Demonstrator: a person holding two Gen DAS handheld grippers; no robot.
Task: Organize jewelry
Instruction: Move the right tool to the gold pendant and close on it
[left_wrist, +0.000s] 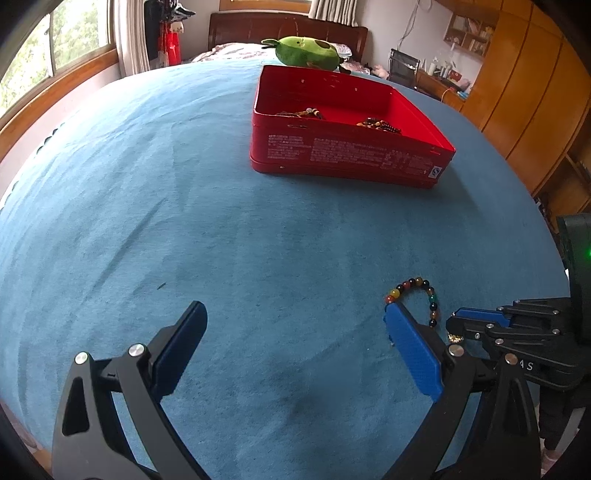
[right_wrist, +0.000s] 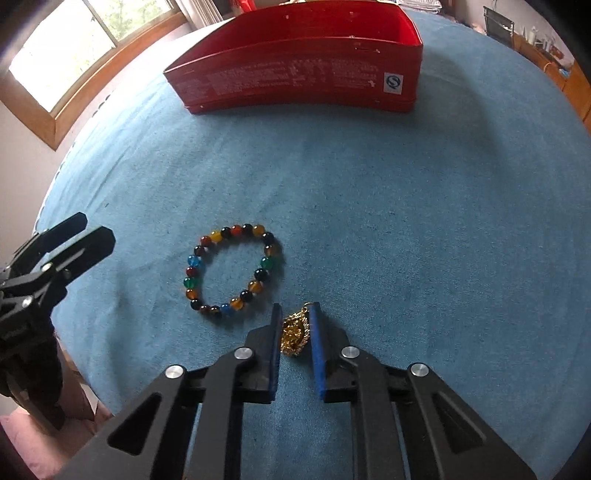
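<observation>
Blue cloth (right_wrist: 369, 206) covers the table where I work, and a red tin box (right_wrist: 295, 74) stands on it. Nearer to me than the box lies a bracelet of coloured beads (right_wrist: 231, 271), flat on the cloth. Just beside the bracelet, my right gripper (right_wrist: 295, 323) has its jaws narrow around a gold pendant (right_wrist: 294, 332); whether the pads press it I cannot tell. My left gripper (left_wrist: 295, 328) stands wide and holds nothing. Inside the box some jewelry (left_wrist: 376, 124) is lying.
</observation>
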